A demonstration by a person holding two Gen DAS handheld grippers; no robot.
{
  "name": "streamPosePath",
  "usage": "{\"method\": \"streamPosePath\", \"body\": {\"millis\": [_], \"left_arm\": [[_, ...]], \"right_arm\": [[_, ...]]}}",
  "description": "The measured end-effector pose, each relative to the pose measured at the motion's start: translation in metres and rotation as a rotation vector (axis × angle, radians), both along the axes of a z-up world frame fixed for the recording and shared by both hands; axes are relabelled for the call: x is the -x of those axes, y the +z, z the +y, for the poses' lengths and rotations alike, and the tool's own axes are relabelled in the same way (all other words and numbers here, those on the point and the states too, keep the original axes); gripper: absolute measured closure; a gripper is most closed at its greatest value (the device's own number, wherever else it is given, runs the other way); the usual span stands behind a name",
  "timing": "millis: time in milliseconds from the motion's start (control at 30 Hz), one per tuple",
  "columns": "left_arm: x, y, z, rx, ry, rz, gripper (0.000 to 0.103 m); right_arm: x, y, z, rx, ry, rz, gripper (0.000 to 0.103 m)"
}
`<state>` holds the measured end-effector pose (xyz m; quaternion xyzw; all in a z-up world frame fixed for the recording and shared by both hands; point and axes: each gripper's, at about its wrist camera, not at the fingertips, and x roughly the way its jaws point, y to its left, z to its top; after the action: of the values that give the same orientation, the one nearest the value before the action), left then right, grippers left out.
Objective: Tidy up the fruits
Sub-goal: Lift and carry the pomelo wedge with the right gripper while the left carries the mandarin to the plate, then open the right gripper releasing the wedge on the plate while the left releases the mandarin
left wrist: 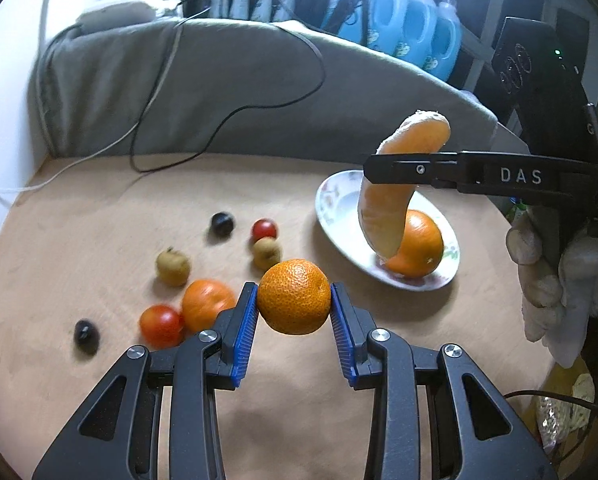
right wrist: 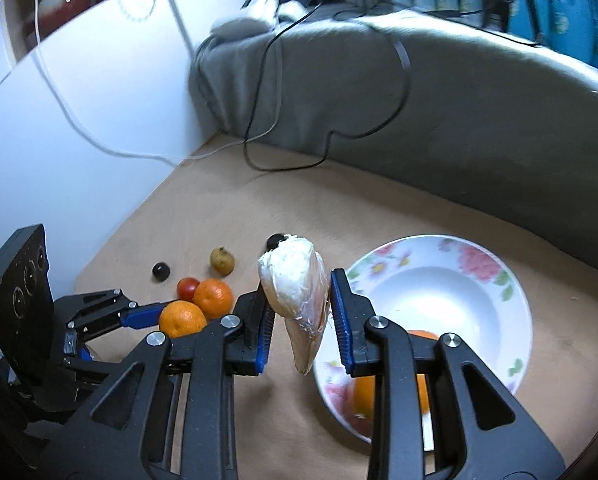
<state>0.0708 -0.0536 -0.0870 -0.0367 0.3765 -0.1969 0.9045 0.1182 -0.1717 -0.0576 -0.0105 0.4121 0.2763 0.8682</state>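
My left gripper (left wrist: 294,298) is shut on a mandarin orange (left wrist: 294,297) and holds it above the wooden table (left wrist: 99,208). My right gripper (right wrist: 299,312) is shut on a peeled citrus segment (right wrist: 297,288), which hangs above the near-left rim of the flowered white plate (right wrist: 499,280). In the left wrist view the segment (left wrist: 395,200) hangs over the plate (left wrist: 339,208), which holds one orange (left wrist: 419,250). The left gripper with its mandarin (right wrist: 181,318) shows at the left of the right wrist view.
Loose on the table: another mandarin (left wrist: 205,302), two red tomatoes (left wrist: 161,326) (left wrist: 264,230), two brown longans (left wrist: 173,266) (left wrist: 266,253), two dark grapes (left wrist: 86,335) (left wrist: 222,223). A grey cushion (left wrist: 219,92) with cables lies behind; a white wall stands at left.
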Motion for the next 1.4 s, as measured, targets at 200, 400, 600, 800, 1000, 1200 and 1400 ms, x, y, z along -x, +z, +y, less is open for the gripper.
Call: {"method": "streamPosePath", "body": {"millis": [200, 400, 600, 800, 1000, 1200, 1400], "left_arm": [[-0.012, 0.002, -0.025, -0.003, -0.045, -0.009, 0.069], [-0.026, 0.001, -0.044, -0.011, -0.075, -0.011, 0.069], [-0.034, 0.0, -0.056, -0.024, -0.092, -0.012, 0.069], [-0.041, -0.001, -0.068, -0.042, -0.106, -0.015, 0.069], [-0.048, -0.002, -0.071, -0.052, -0.104, -0.012, 0.069], [-0.053, -0.005, -0.072, -0.054, -0.094, 0.002, 0.069], [-0.054, -0.004, -0.073, -0.047, -0.101, 0.001, 0.068]], "right_arm": [[-0.003, 0.006, -0.033, -0.007, -0.058, -0.005, 0.076], [-0.007, 0.015, -0.066, -0.063, -0.112, 0.001, 0.076], [-0.014, 0.015, -0.088, -0.1, -0.161, 0.002, 0.076], [-0.021, 0.009, -0.098, -0.056, -0.185, 0.004, 0.076], [-0.027, -0.003, -0.102, -0.006, -0.187, 0.032, 0.076], [-0.029, -0.011, -0.101, 0.024, -0.183, 0.057, 0.075], [-0.032, -0.012, -0.097, 0.03, -0.179, 0.059, 0.075]]}}
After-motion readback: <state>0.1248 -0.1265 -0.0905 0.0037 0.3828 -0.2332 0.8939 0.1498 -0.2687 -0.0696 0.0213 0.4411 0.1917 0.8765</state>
